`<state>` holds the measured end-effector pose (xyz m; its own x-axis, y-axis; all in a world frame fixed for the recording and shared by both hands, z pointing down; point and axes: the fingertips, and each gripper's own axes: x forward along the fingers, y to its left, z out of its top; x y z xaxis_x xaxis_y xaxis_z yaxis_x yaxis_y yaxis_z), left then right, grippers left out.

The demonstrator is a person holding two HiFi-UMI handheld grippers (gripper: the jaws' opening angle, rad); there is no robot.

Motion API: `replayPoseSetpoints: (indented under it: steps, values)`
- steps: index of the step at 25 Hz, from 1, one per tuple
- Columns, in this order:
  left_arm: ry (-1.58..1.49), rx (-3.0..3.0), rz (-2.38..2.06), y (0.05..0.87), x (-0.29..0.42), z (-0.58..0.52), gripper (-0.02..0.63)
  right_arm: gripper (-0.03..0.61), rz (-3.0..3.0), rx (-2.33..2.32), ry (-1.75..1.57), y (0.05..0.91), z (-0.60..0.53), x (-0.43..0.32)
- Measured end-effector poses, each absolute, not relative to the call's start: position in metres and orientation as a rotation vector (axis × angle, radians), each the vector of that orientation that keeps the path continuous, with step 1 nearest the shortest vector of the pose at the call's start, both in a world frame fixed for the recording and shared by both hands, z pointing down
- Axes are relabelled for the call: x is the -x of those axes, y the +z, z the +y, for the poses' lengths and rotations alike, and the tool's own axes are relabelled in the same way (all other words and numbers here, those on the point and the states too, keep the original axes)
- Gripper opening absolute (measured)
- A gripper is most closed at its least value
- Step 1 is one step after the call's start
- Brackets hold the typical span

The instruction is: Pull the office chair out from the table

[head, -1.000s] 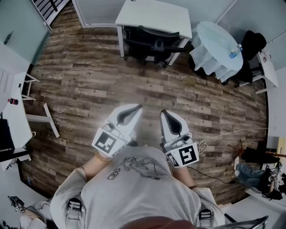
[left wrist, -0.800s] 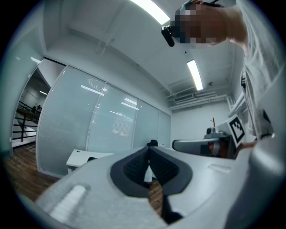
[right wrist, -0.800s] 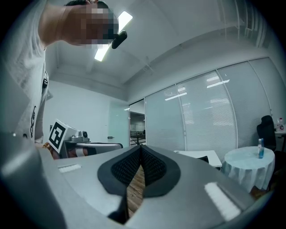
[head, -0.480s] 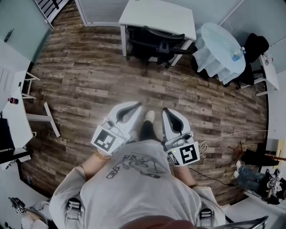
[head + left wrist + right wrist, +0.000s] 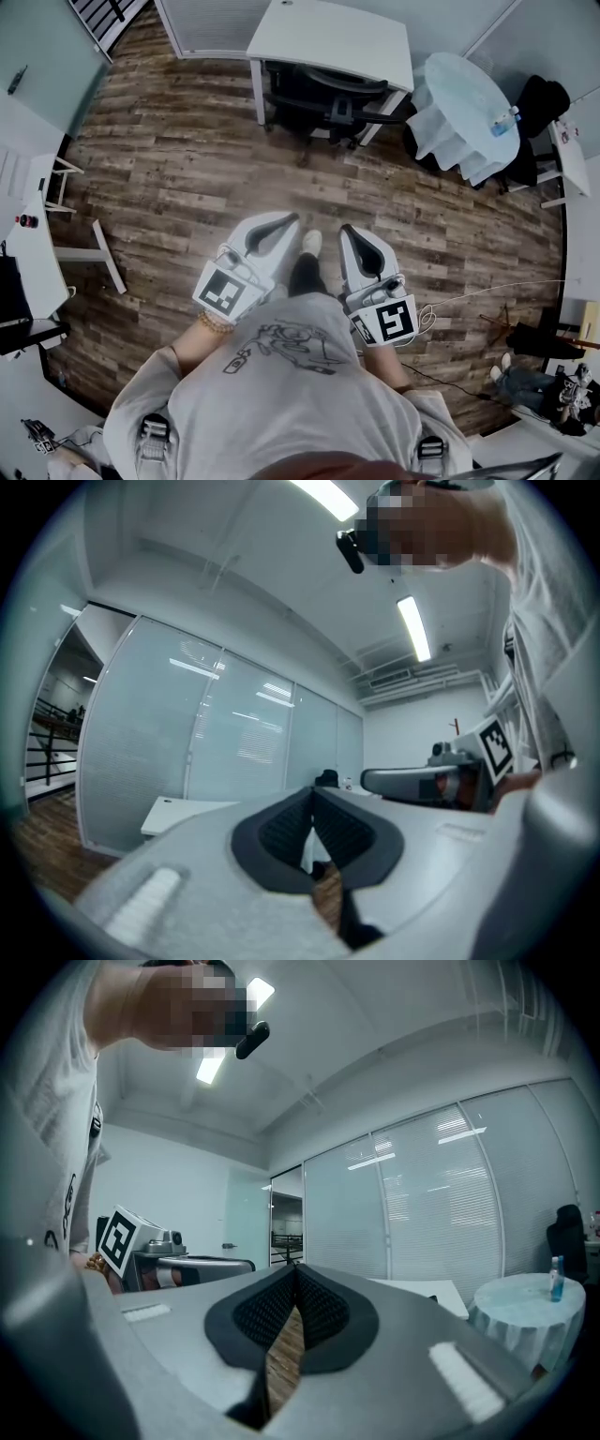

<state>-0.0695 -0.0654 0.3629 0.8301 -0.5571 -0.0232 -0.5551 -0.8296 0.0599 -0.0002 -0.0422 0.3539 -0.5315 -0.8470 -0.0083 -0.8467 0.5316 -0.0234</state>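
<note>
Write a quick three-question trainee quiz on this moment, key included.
1. True or false: the left gripper and the right gripper are both shut with nothing between their jaws.
2. Where is the office chair?
A) tucked under the white table
B) tipped over on the floor
C) held by one gripper
3. What stands on the round table, near its edge?

Key:
1. True
2. A
3. A bottle
</note>
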Motion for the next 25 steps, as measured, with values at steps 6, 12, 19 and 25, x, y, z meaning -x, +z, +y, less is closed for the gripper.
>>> replayPoseSetpoints:
  steps: [6, 12, 19, 25]
  values:
    - [-0.030, -2.960, -0.889, 0.370, 0.039, -0.114, 0.003, 0.006, 2.757, 1.531, -0.024, 0.365, -0.092, -0.030]
    - [0.017, -2.985, -0.903, 0.378, 0.014, -0.162, 0.003, 0.006, 2.786, 1.542, -0.015, 0.378, -0.141, -0.054]
    - [0.108, -2.976, -0.940, 0.397, -0.005, -0.227, 0.003, 0.008, 2.846, 1.566, 0.029, 0.389, -0.197, -0.078]
    - [0.294, -3.083, -0.953, 0.419, -0.021, -0.273, 0.005, 0.011, 2.889, 1.592, 0.067, 0.401, -0.247, -0.097]
